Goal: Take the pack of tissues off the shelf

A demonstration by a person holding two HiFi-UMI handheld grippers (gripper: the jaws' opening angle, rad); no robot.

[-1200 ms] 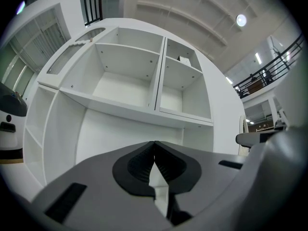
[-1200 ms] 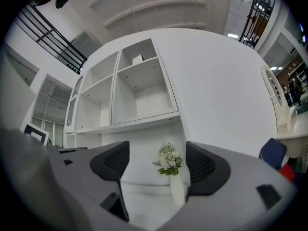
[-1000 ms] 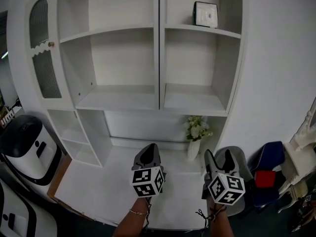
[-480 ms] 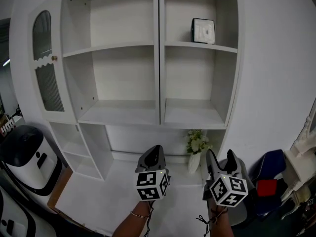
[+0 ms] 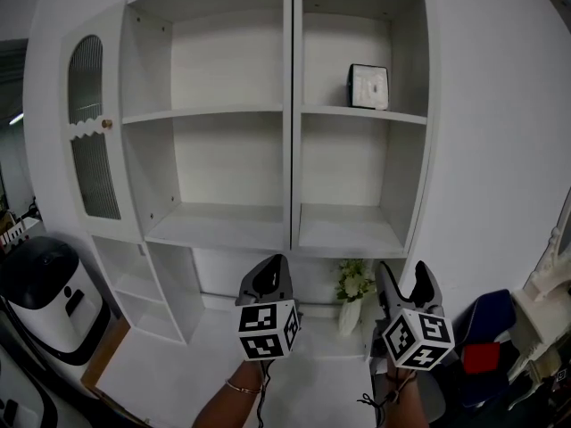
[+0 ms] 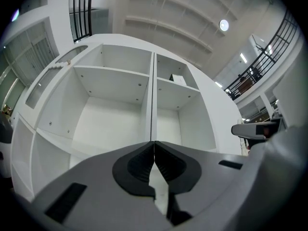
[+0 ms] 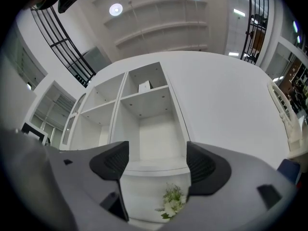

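Observation:
The pack of tissues (image 5: 368,86) is a small white pack with a dark edge, standing on the upper right shelf (image 5: 361,114) of a white cabinet. It also shows far off as the pack of tissues (image 7: 144,86) and the pack of tissues (image 6: 177,79) in the gripper views. My left gripper (image 5: 269,274) is low in the head view, well below the shelves, with its jaws shut and nothing between them. My right gripper (image 5: 408,283) hangs beside it at the right, jaws wide open and empty, pointing up at the right-hand shelf column.
A vase of white flowers (image 5: 353,290) stands on the desk surface (image 5: 196,364) just between and behind the grippers. The other shelf bays hold nothing. A cabinet door with a mesh panel (image 5: 87,141) is at the left. A black-and-white appliance (image 5: 45,288) sits lower left.
The view has tilted upward, so the shelves and tissue pack sit lower in the picture. Both grippers have risen a little toward the shelves. Their jaw states look the same.

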